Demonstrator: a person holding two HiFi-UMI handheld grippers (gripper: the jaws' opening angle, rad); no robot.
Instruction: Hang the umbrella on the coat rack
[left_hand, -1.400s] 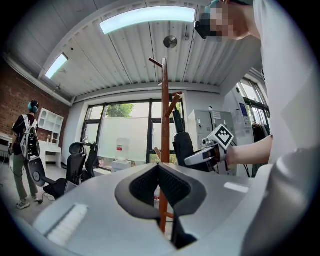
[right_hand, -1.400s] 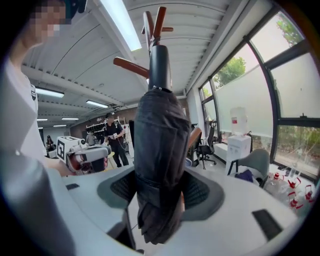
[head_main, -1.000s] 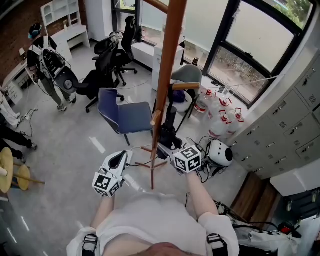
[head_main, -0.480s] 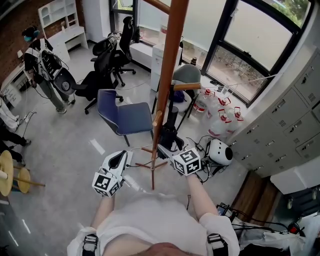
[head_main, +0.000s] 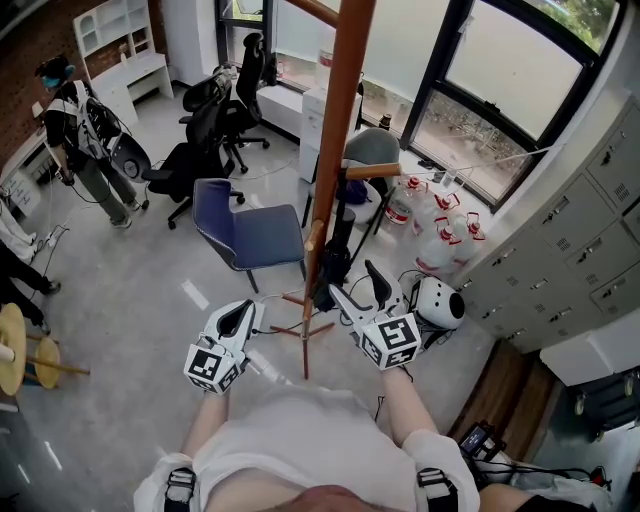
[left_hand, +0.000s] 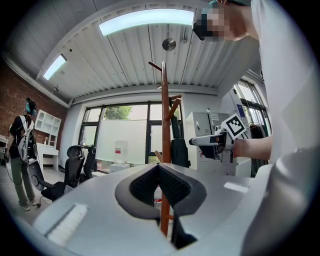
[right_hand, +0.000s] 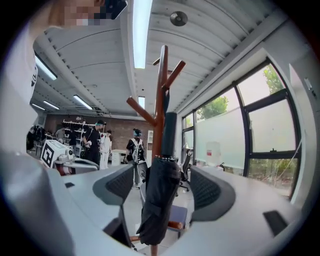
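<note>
The brown wooden coat rack (head_main: 335, 150) stands right in front of me, and its pole (left_hand: 165, 145) shows in both gripper views. A folded black umbrella (head_main: 336, 252) hangs upright against the pole (right_hand: 159, 100), below a side peg. My right gripper (head_main: 352, 284) is open, a little short of the umbrella (right_hand: 159, 200). The umbrella shows between the two pads but touches neither. My left gripper (head_main: 243, 312) is shut on nothing, left of the rack's foot. In the left gripper view the umbrella (left_hand: 178, 150) hangs just right of the pole, with the right gripper (left_hand: 207, 141) beside it.
A blue chair (head_main: 250, 232) stands just behind the rack, black office chairs (head_main: 215, 110) farther back. Water jugs (head_main: 440, 235) and a white helmet (head_main: 441, 304) lie by the window on the right. Grey lockers (head_main: 590, 240) line the right. A person (head_main: 80, 130) walks at far left.
My right gripper has opened and drawn back from the umbrella, which now hangs on the rack by itself. The left gripper has stayed put. The person at far left has moved.
</note>
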